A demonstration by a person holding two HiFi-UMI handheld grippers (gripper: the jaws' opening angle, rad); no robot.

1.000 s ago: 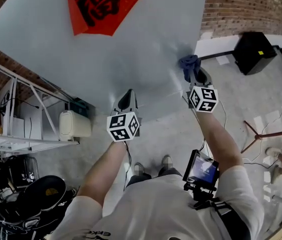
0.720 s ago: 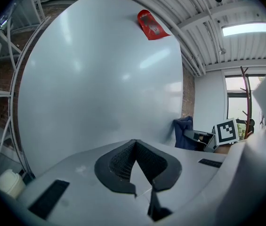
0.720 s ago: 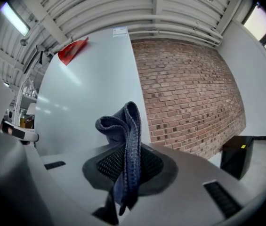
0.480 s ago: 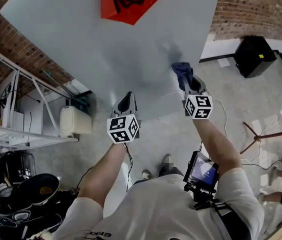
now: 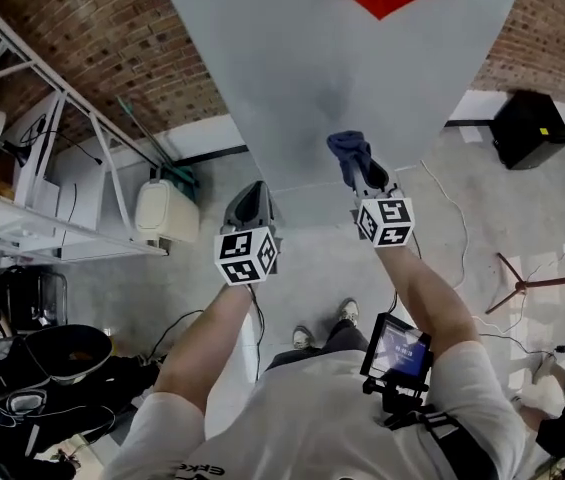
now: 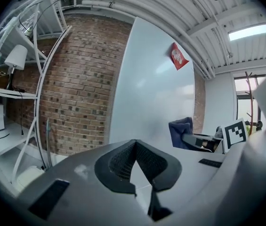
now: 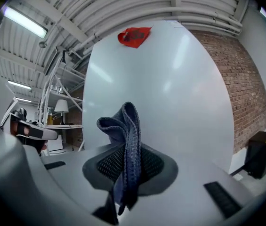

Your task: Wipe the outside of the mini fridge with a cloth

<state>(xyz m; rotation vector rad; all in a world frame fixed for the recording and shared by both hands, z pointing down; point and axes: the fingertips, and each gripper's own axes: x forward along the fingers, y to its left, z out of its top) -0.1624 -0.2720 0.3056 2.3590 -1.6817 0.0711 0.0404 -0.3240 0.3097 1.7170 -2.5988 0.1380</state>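
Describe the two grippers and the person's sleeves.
The left gripper and the right gripper look alike: grey tapered bodies, with jaws lined with black mesh pads. Each carries a white cube printed with black square markers. The person wears a white T-shirt with short sleeves.

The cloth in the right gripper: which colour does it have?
Dark blue. The cloth shows best in the right gripper view.
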